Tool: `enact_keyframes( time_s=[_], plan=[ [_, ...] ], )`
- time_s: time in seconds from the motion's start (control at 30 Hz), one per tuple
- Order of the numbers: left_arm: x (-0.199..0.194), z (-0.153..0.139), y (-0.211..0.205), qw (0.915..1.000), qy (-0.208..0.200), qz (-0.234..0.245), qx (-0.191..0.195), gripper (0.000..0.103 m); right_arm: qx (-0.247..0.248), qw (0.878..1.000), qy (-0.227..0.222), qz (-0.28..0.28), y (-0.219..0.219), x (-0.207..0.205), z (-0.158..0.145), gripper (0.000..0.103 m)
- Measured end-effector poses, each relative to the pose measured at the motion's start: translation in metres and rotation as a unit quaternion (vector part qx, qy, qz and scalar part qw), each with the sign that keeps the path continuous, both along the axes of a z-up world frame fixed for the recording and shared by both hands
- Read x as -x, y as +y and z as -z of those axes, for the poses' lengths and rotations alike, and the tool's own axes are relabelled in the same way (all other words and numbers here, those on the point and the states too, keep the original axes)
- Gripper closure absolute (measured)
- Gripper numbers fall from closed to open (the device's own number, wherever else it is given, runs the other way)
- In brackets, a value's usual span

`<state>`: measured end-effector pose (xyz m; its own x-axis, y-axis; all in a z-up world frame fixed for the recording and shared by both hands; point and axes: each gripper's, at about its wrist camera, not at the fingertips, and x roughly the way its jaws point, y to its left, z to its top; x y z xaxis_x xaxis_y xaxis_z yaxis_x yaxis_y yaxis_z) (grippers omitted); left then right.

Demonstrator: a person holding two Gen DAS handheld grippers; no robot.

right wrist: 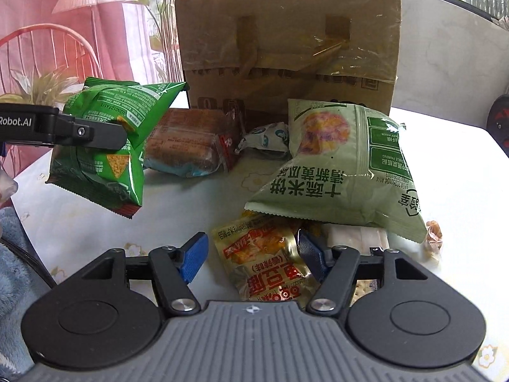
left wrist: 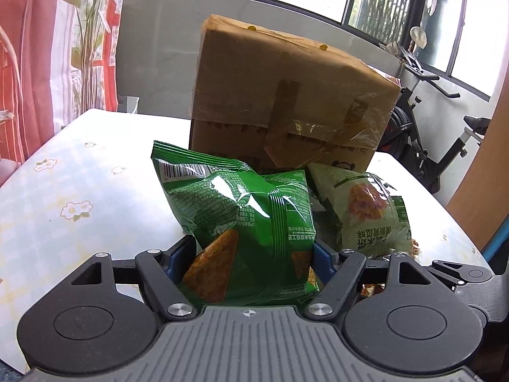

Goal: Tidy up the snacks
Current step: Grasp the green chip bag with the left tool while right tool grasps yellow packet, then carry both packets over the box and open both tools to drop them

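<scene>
My left gripper (left wrist: 253, 254) is shut on a dark green chip bag (left wrist: 241, 216) and holds it above the table; the bag and gripper also show in the right wrist view, bag (right wrist: 105, 146), gripper (right wrist: 122, 135). My right gripper (right wrist: 251, 254) is open, its blue pads (right wrist: 192, 259) either side of a gold snack packet (right wrist: 267, 261) lying on the table. A pale green rice-cracker bag (right wrist: 343, 172) lies just beyond it, also in the left wrist view (left wrist: 362, 210). A taped cardboard box (right wrist: 289, 41) stands behind the snacks.
A brown wrapped cake pack (right wrist: 191, 143) and a small white-blue packet (right wrist: 267, 138) lie in front of the box. A white packet (right wrist: 356, 238) and a small nut packet (right wrist: 434, 235) lie at the right. The table (left wrist: 63, 191) has a floral cloth. An exercise bike (left wrist: 423, 127) stands behind.
</scene>
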<state>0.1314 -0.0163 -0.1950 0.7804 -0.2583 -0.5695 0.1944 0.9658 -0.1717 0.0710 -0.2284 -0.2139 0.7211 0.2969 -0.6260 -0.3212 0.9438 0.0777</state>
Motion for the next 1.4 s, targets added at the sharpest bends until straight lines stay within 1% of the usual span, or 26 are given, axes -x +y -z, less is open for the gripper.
enact_keyframes(
  time_s=[0.3,0.67,0.77,0.87,0.9,1.07,1.2,1.4],
  plan=[
    [-0.001,0.001,-0.001,1.0,0.005,0.002,-0.001,0.025,0.024,1.0,0.02,0.002,0.0,-0.004,0.008,0.035],
    [-0.001,0.002,-0.002,1.0,0.007,0.0,0.0,0.025,0.028,1.0,0.009,-0.001,0.001,-0.003,0.012,0.032],
    [-0.001,0.002,-0.002,1.0,0.007,0.0,0.0,0.025,0.034,0.999,0.01,-0.003,0.002,-0.002,0.011,0.035],
    [-0.001,0.002,-0.002,1.0,0.006,-0.001,0.0,0.025,0.031,0.999,0.01,-0.012,0.004,-0.001,0.009,0.045],
    [-0.001,0.002,-0.002,1.0,0.006,-0.001,0.0,0.025,0.032,0.999,0.012,-0.014,0.004,-0.001,0.009,0.047],
    [0.0,0.002,-0.002,1.0,0.006,-0.001,0.0,0.025,0.017,0.999,0.015,-0.032,0.005,0.0,0.007,0.049],
    [0.0,0.002,-0.002,1.0,0.004,-0.002,0.0,0.025,0.012,0.999,0.008,-0.037,0.006,0.001,0.004,0.049],
    [0.002,0.001,-0.002,1.0,-0.001,-0.003,-0.004,0.025,-0.012,0.998,-0.01,-0.054,0.008,0.004,-0.004,0.049]
  ],
)
